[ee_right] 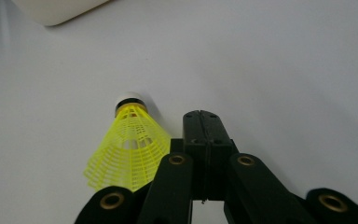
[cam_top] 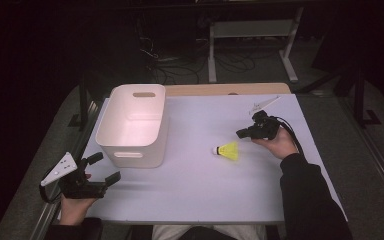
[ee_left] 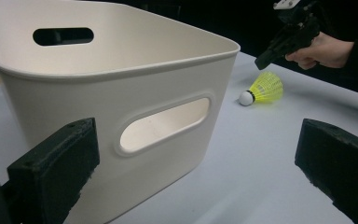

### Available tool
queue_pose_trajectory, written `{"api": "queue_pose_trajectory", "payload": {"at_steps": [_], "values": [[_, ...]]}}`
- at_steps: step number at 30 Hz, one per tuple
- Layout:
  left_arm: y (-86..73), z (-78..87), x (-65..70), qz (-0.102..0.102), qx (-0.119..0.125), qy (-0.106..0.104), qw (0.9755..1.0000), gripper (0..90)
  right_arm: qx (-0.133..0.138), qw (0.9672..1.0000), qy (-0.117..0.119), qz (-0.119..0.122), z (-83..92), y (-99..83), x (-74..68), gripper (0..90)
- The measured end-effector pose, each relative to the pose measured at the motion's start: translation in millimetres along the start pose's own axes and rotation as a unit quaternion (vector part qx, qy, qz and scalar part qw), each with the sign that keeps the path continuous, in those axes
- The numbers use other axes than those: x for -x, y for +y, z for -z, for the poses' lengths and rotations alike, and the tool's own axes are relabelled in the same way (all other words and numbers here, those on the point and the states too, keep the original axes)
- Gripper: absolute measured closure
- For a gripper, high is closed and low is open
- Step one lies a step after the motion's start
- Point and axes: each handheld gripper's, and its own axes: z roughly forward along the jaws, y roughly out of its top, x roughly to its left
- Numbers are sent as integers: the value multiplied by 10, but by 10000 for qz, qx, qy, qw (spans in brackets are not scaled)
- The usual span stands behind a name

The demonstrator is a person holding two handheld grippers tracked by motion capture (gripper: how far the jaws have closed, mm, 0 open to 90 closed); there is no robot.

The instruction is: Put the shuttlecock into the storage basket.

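Two shut, empty jaws on the right gripper [ee_right: 204, 122] sit at three o'clock of the yellow plastic-skirted, white-tipped shuttlecock [ee_right: 128, 142], risking knocking it off toward the white plastic bin [cam_top: 132, 125], while the left gripper [cam_top: 101, 170] idles wide open.

bin [cam_top: 132, 125]: set on the table [cam_top: 205, 195], toward its far left corner
shuttlecock [cam_top: 228, 150]: laid on the table right of the bin, near the middle
right gripper [cam_top: 243, 133]: held just behind and right of the shuttlecock
left gripper [cam_top: 105, 170]: held at the near left edge, before the bin
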Motion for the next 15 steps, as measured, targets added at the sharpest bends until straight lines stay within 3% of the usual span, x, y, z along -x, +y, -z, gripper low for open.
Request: {"api": "queue_pose_trajectory", "payload": {"at_steps": [15], "values": [[0,1,1,2,0,-17,10000,0,-62,9992,119,-388,-166,-80,179,888]]}}
